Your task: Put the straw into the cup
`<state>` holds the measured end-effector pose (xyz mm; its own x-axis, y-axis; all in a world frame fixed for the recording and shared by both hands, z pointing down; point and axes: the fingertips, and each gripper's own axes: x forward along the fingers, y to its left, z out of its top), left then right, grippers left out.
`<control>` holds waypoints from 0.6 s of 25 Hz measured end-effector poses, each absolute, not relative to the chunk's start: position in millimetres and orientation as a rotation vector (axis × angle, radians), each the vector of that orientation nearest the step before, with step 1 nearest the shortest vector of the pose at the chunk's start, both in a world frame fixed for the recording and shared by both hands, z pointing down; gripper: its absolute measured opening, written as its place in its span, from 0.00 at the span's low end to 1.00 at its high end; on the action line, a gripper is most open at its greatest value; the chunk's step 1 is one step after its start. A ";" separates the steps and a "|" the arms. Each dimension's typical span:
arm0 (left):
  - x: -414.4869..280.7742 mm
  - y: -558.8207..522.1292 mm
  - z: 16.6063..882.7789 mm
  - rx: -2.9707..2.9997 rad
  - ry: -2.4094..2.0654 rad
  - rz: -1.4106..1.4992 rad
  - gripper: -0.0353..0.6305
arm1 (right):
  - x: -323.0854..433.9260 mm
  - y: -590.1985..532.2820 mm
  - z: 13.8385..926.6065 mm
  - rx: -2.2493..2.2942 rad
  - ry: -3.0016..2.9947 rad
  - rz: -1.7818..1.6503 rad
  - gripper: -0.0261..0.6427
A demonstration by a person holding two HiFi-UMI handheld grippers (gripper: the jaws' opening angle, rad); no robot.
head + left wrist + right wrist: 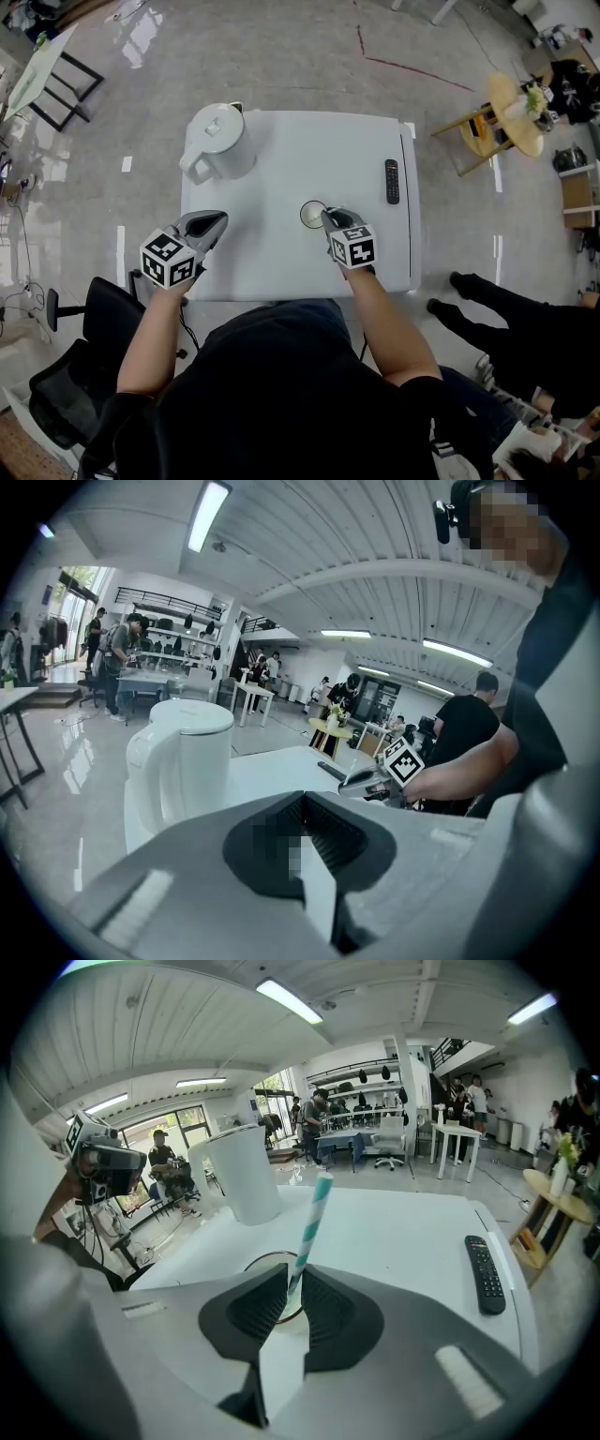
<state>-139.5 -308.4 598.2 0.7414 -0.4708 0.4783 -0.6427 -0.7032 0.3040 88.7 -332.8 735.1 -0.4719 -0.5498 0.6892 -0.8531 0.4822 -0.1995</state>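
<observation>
The teal-and-white striped straw [312, 1218] stands nearly upright, pinched near its lower end between the jaws of my right gripper [290, 1283]. Its lower tip hangs over the mouth of the cup [264, 1263], a small round cup with a dark rim on the white table. From the head view, the right gripper [329, 218] sits at the cup's [311, 215] right edge. My left gripper [217, 223] hovers over the table's left part, jaws shut with nothing in them, well away from the cup.
A white kettle [217, 141] stands at the table's back left. A black remote [392, 181] lies near the right edge of the white table [281, 262]. A person's legs [487, 300] and a round wooden side table [516, 112] are to the right.
</observation>
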 end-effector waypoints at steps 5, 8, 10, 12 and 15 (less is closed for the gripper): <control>-141.3 -308.6 597.5 2.485 -0.853 0.512 0.05 | 92.7 -331.3 738.4 1.167 -2.164 0.722 0.18; -141.8 -308.5 596.0 2.483 -0.857 0.507 0.05 | 96.8 -330.4 739.5 1.172 -2.154 0.723 0.19; -141.4 -307.3 594.8 2.484 -0.857 0.504 0.05 | 99.7 -329.1 739.9 1.177 -2.148 0.726 0.19; -140.8 -305.7 593.8 2.486 -0.855 0.504 0.05 | 102.5 -327.3 740.6 1.179 -2.141 0.729 0.20; -141.1 -303.3 593.8 2.489 -0.850 0.509 0.05 | 104.5 -324.1 743.3 1.176 -2.128 0.728 0.20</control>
